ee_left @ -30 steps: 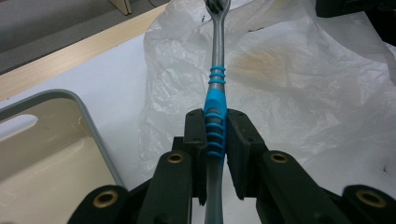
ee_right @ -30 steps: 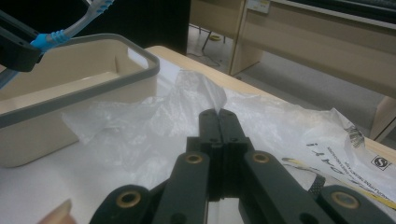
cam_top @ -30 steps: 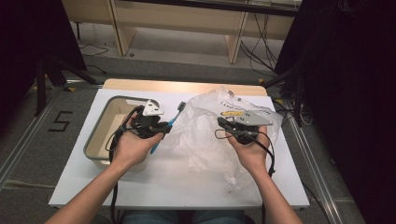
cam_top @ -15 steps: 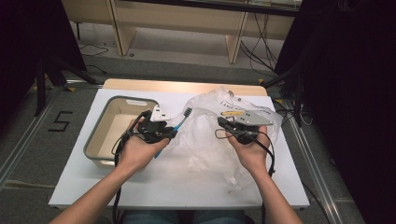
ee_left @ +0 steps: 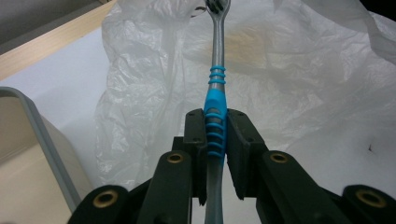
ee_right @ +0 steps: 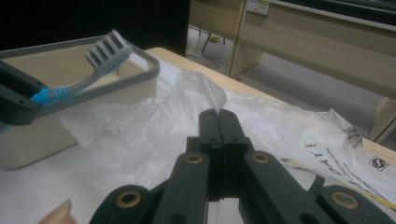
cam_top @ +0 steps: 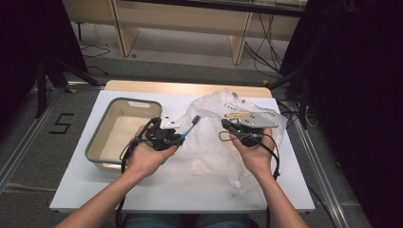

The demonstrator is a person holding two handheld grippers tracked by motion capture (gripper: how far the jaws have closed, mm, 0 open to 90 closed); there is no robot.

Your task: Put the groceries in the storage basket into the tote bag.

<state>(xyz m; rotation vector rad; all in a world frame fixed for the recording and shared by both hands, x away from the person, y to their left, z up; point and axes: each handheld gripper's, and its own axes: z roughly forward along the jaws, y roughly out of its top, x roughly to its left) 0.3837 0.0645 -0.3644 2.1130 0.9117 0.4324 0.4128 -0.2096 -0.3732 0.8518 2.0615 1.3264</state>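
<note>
The white surface (cam_top: 190, 190) carries a grey-rimmed beige tray (cam_top: 95, 142) on the left and a large, crumpled clear plastic bag (cam_top: 214, 152) in the middle and to the right. The left gripper (cam_top: 183, 137) sits between the tray and the bag, and its fingers (ee_left: 198, 135) are closed on the blue grip part of a toothbrush (ee_left: 215, 93), which points with its bristle head toward the bag. The right gripper (ee_right: 218, 114) has its fingers fully closed and pinches a fold of the bag film, lifting it into a small peak.

I think the brush is about to go into the bag. The risk is that the right gripper pinches both layers together, so the mouth does not open and the brush head only pushes the film away. Also the thin film can slip out of the pinch, or the brush can turn between the fingers if its head catches on a wrinkle.
</note>
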